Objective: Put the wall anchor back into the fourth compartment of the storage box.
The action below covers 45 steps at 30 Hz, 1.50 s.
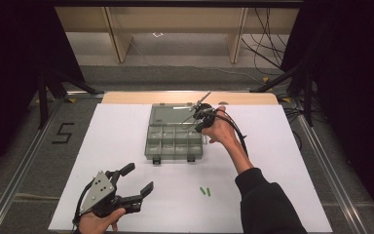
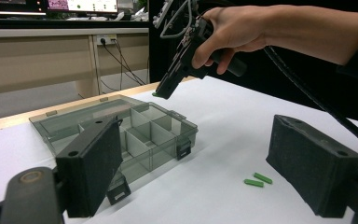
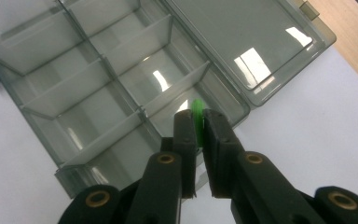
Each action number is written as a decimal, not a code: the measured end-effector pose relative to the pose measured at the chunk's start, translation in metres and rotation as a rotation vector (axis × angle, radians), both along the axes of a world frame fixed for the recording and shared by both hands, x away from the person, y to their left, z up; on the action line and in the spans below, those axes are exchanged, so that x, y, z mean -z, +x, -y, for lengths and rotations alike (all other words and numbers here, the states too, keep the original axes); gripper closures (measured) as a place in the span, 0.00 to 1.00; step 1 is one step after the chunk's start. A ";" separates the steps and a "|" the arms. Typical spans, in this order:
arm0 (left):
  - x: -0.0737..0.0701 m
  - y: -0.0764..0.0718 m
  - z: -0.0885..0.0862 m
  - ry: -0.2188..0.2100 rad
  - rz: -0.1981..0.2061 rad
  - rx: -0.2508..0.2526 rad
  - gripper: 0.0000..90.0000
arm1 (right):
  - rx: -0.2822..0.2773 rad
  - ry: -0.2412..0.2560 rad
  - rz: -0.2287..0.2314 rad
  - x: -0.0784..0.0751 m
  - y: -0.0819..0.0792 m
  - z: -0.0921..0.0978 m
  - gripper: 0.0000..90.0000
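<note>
My left gripper (image 1: pixel 135 183) rests low at the near left of the white sheet (image 1: pixel 282 161), its jaws spread wide with nothing between them. The sheet covers a wooden table (image 1: pixel 126 98), whose bare edge shows along the far side. In the middle sits the clear box (image 1: pixel 175 146), lid folded back flat, its compartments open. Near me, right of centre, two green pegs (image 1: pixel 205 191) lie side by side on the sheet, well apart from the box. My right gripper (image 3: pixel 198 126) hangs over the box's right-hand end, jaws nearly closed, pinching a green peg (image 3: pixel 197 112) above a corner compartment beside the lid. Beyond the table are grey floor, pale wooden furniture and loose cables (image 1: pixel 268 44), with dark curtains at both sides.
</note>
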<state>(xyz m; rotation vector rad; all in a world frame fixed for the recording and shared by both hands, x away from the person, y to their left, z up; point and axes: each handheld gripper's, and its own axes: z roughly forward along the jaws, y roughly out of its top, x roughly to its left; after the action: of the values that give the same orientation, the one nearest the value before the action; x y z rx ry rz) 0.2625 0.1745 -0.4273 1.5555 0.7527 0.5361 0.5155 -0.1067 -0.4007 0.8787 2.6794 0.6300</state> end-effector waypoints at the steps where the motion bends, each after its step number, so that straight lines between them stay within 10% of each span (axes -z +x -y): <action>1: 0.000 0.000 0.000 0.000 0.000 0.001 0.19 | 0.006 -0.002 0.001 0.002 0.001 -0.001 0.93; 18: 0.000 0.000 0.000 -0.003 0.000 0.004 0.19 | 0.018 -0.036 -0.022 0.018 0.014 -0.014 0.92; 23: 0.000 0.000 0.000 -0.004 0.001 0.004 0.19 | 0.037 -0.024 -0.005 0.021 0.016 -0.015 0.76; 29: 0.000 -0.001 0.000 -0.003 0.000 0.003 0.19 | 0.045 -0.013 0.019 0.009 0.005 -0.012 0.48; 45: 0.000 0.000 0.001 0.003 -0.004 0.000 0.19 | 0.036 0.026 0.055 -0.014 -0.051 0.011 0.36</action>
<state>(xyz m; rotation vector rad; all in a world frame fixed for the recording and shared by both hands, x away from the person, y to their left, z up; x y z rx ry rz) 0.2622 0.1740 -0.4276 1.5595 0.7549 0.5347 0.4640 -0.1173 -0.3872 0.9014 2.6058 0.6730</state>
